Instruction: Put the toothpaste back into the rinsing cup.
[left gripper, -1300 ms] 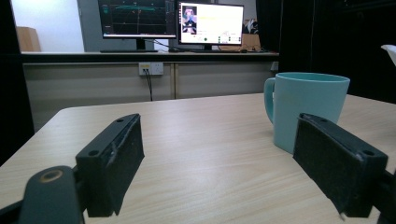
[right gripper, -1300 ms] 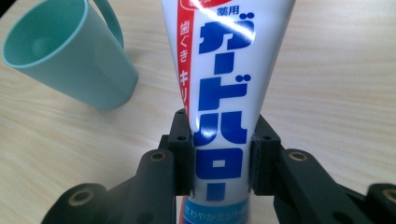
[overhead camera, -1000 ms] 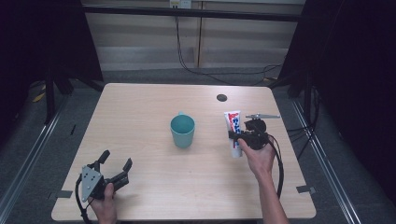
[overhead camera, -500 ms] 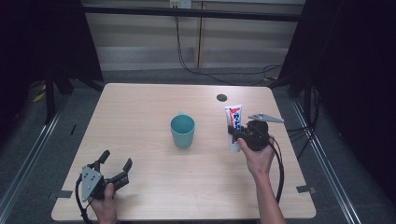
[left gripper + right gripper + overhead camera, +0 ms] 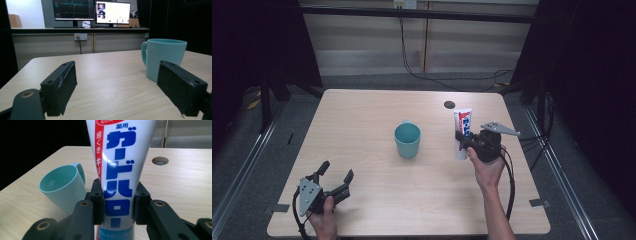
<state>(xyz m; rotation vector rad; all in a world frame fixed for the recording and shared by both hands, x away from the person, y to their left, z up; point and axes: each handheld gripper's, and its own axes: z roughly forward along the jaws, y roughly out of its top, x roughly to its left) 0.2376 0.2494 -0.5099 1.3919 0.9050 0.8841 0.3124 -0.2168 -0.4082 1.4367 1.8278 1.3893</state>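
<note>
Right gripper view: right hand-held gripper [image 5: 117, 207] pinches upright toothpaste tube [image 5: 120, 170] low; judged best kept vertical and lifted clear before crossing left to the cup [image 5: 62, 187]; left hand-held gripper [image 5: 333, 175] spread.

The cup [image 5: 407, 140] stands upright near the middle of the bench [image 5: 362, 120]. To its right, a little way off, the toothpaste tube [image 5: 462, 131] stands upright, cap end down. The right hand-held gripper [image 5: 468, 142] is just right of the tube and squeezes it from both sides. Behind the tube, near the far edge of the bench, is a round hole [image 5: 449, 104]. The left hand-held gripper [image 5: 335, 173] sits at the near left corner, well apart from the cup, with its jaws spread wide and pointing toward the cup.
</note>
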